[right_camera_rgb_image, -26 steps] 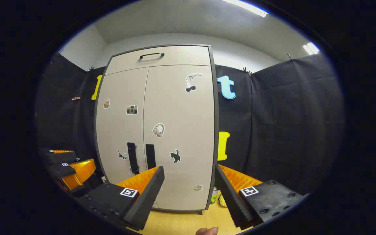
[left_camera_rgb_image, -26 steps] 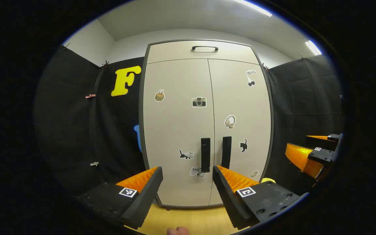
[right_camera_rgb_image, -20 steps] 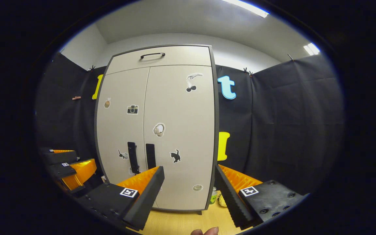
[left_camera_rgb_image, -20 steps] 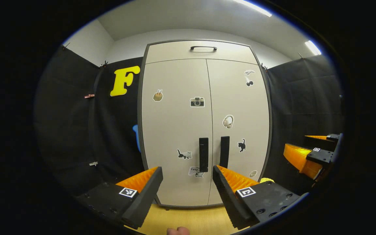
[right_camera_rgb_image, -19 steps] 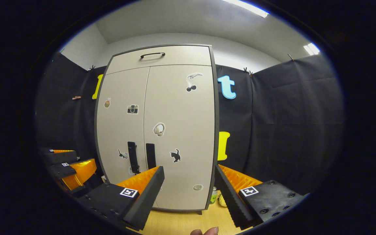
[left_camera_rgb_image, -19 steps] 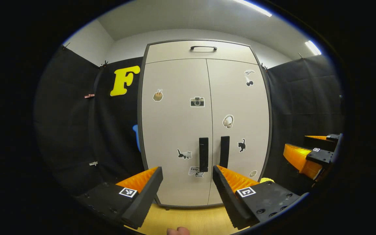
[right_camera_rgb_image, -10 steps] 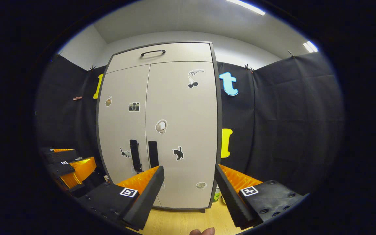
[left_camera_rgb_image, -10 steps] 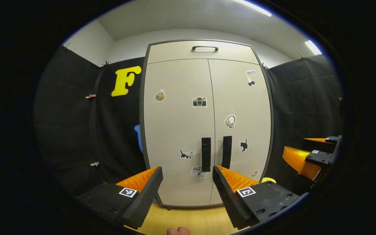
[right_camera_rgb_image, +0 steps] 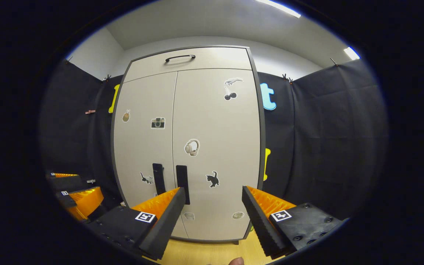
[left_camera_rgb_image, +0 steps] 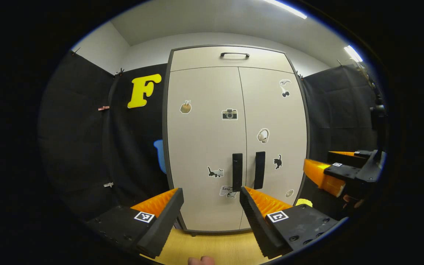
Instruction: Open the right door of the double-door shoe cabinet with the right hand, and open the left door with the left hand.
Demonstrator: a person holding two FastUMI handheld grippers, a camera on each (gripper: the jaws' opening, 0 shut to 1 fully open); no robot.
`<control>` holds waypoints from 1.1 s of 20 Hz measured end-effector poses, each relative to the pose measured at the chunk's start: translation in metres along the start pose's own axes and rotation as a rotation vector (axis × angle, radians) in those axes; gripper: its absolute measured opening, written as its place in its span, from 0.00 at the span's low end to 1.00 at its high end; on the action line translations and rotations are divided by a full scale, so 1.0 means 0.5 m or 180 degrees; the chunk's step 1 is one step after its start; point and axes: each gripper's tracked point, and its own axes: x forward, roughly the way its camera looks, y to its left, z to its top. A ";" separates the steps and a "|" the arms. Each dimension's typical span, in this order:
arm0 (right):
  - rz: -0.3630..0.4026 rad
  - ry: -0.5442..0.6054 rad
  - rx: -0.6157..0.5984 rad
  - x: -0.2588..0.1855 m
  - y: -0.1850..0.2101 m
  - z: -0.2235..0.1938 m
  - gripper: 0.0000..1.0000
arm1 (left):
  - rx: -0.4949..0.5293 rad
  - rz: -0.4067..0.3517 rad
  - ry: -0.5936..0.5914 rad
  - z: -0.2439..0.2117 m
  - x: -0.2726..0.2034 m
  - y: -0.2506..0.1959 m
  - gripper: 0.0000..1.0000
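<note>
A tall beige shoe cabinet (left_camera_rgb_image: 234, 92) with two shut doors stands ahead, stickers scattered over both doors. Two black vertical handles sit side by side at the middle seam: the left handle (left_camera_rgb_image: 237, 172) and the right handle (left_camera_rgb_image: 259, 170). My left gripper (left_camera_rgb_image: 211, 195) is open, short of the doors, roughly level with the handles' lower ends. The right gripper (left_camera_rgb_image: 329, 173) shows at the right of the left gripper view. In the right gripper view the cabinet (right_camera_rgb_image: 212, 110) is closer; my right gripper (right_camera_rgb_image: 214, 195) is open, just right of the right handle (right_camera_rgb_image: 183, 184) and apart from it. The left gripper (right_camera_rgb_image: 76, 191) shows at lower left.
A drawer with a black bar handle (left_camera_rgb_image: 235, 55) tops the cabinet. Light wooden floor (left_camera_rgb_image: 215, 246) runs up to its base. Black cloth walls close in on both sides. A small yellow object (left_camera_rgb_image: 303, 202) lies on the floor at the cabinet's right foot.
The right gripper has moved forward and to the left, nearer the cabinet and the handles. The left gripper has shifted slightly. Both doors remain shut and both grippers stay open.
</note>
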 end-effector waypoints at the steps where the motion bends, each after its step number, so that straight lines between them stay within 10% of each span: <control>1: 0.0026 -0.0002 -0.0007 0.017 0.015 -0.004 0.97 | -0.0003 0.0009 0.0014 -0.007 -0.001 0.006 0.95; 17: 0.0067 0.0179 0.0002 0.276 0.147 -0.141 0.97 | -0.0100 0.0098 0.0083 -0.035 0.014 0.101 0.95; 21: 0.0062 0.0306 0.0136 0.314 0.155 -0.172 0.76 | -0.0105 0.0114 0.0085 -0.040 0.018 0.117 0.95; 22: 0.0059 0.0277 0.0097 0.320 0.155 -0.172 0.52 | -0.0111 0.0117 0.0091 -0.042 0.019 0.120 0.95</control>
